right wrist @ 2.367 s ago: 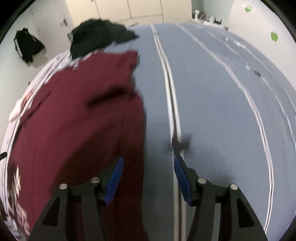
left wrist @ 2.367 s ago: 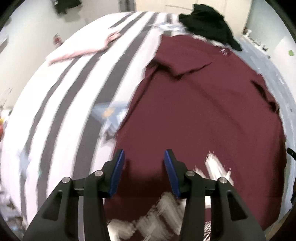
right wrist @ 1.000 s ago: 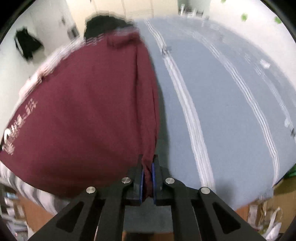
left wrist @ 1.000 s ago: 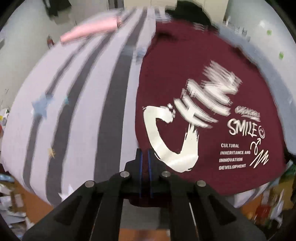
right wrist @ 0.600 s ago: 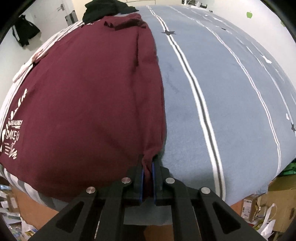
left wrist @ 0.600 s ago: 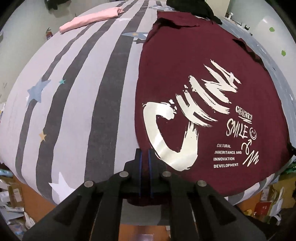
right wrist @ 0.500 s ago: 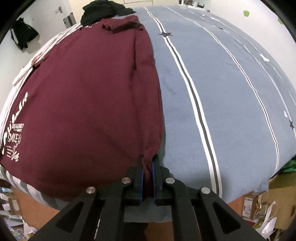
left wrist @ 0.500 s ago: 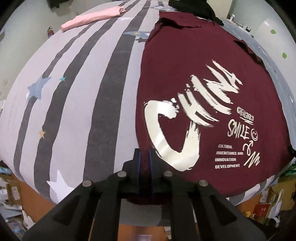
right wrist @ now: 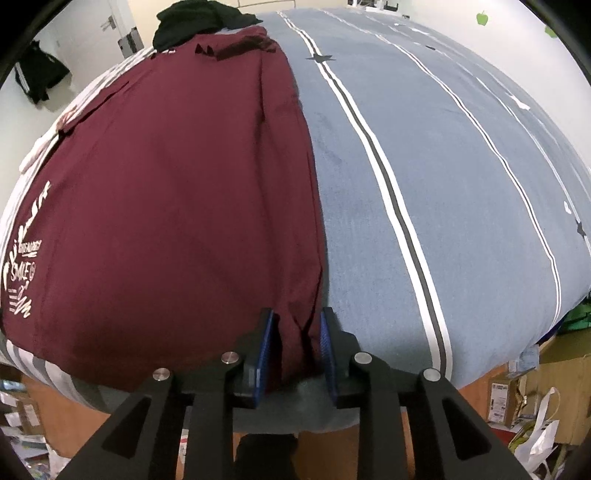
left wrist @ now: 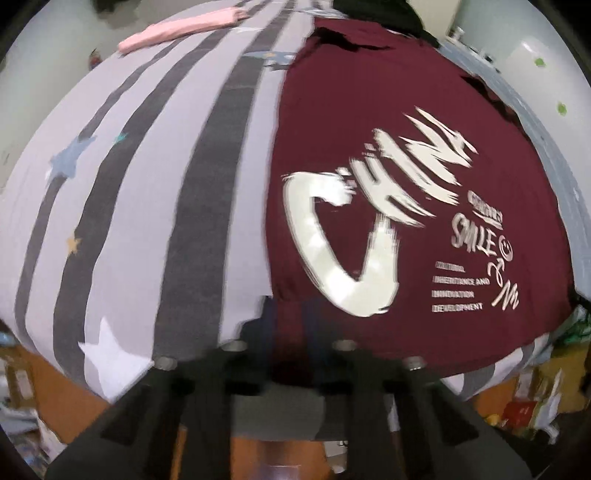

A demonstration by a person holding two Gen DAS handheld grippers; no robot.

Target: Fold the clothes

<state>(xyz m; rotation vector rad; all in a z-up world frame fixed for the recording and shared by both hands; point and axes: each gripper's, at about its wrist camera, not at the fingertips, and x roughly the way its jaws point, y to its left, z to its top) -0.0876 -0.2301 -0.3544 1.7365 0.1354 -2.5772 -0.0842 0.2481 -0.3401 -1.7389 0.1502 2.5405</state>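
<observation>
A maroon T-shirt [left wrist: 369, 129] with white print lies spread flat on the bed, its hem at the near edge. In the blurred left wrist view my left gripper [left wrist: 290, 317] sits at the shirt's near left corner, its jaws closing to shut with maroon cloth between them. The right wrist view shows the shirt [right wrist: 166, 203] from its other side. My right gripper [right wrist: 295, 332] is at the near right corner. Its jaws are opening, and the bunched corner stands loose between the blue pads [right wrist: 264, 347].
The bed has a grey striped cover [left wrist: 147, 184] on the left and a blue one [right wrist: 443, 184] on the right. A pink garment [left wrist: 177, 27] and a black garment [right wrist: 195, 18] lie at the far end. Boxes and bags [right wrist: 517, 398] crowd the floor below the near edge.
Both grippers shut on the shirt's near corners and held there. Since half a second ago the right jaws have parted from their corner. The left view has blurred.
</observation>
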